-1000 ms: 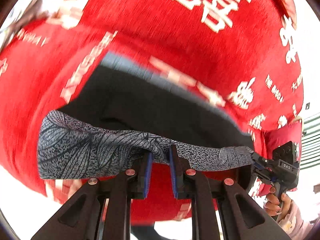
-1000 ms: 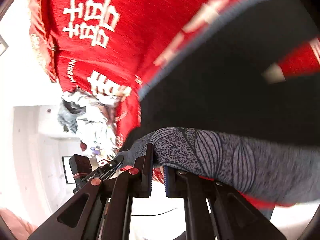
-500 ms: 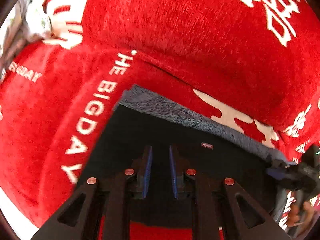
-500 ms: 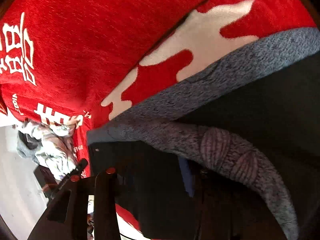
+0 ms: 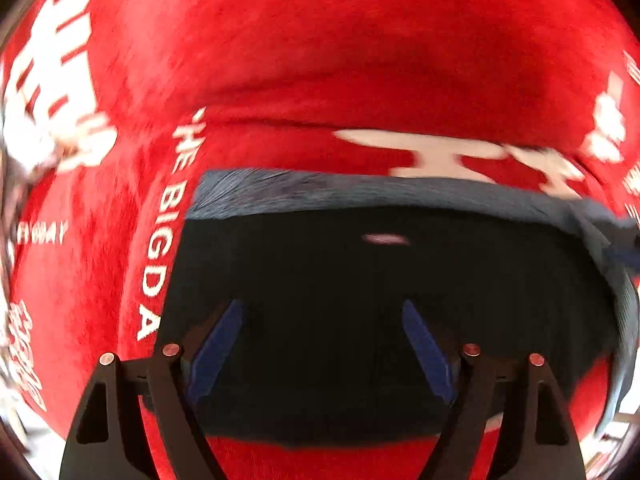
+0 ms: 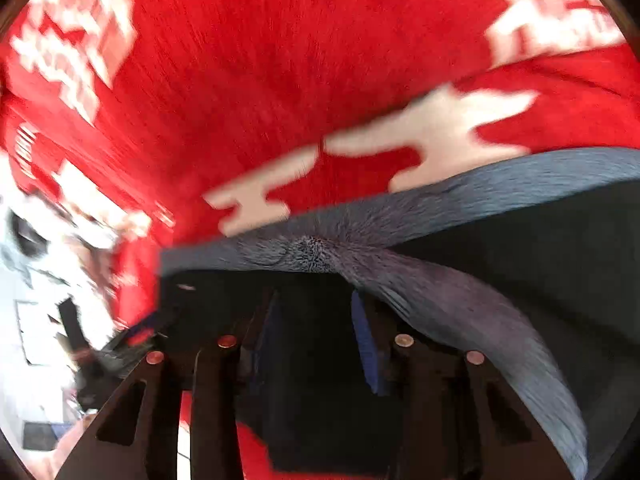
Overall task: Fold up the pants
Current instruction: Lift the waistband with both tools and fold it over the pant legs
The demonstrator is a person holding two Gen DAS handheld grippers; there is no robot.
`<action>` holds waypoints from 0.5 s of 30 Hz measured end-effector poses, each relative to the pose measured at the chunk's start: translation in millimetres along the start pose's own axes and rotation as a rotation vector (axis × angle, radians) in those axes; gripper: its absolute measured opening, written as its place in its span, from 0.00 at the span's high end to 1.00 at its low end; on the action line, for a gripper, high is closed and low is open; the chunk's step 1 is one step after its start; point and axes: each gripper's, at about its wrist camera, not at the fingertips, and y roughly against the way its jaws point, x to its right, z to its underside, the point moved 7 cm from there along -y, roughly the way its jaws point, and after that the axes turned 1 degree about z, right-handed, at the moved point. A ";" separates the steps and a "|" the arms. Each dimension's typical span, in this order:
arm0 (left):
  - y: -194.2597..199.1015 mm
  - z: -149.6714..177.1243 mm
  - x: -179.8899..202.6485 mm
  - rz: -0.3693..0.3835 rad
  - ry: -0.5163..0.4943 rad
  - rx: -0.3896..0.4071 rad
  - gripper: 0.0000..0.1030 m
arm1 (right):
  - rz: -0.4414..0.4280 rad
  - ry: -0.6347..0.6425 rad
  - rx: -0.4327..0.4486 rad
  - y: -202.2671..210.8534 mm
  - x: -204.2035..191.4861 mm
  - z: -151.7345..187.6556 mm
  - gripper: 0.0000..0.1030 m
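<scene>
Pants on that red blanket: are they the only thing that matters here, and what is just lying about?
Part of the job:
- dark pants with a grey patterned band, lying on the blanket
- left gripper, jaws just opened wide, nothing between them
- right gripper, open above the fabric

Just lying about:
- red blanket with white lettering
- crumpled pale cloth at the blanket's edge, blurred

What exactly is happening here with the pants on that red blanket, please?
A person with two handheld grippers is folding dark pants on a red blanket. The left gripper has just opened, with nothing pinched. The right gripper also stands open beside the grey patterned waistband, which lies loose.
</scene>
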 end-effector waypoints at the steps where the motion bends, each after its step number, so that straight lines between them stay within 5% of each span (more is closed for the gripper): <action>1: 11.4 4.0 18.4 0.032 -0.040 -0.001 0.20 | 0.014 -0.011 0.020 21.4 13.7 8.5 0.41; 8: 42.9 32.1 202.0 0.387 -0.237 -0.096 0.20 | 0.163 -0.409 0.087 142.1 166.3 113.3 0.38; 12: 32.8 58.6 294.8 0.532 -0.285 -0.182 0.20 | 0.266 -0.588 0.035 176.9 248.4 197.3 0.37; 15: 21.6 76.3 341.2 0.543 -0.317 -0.228 0.20 | 0.174 -0.683 -0.039 169.2 285.8 241.8 0.37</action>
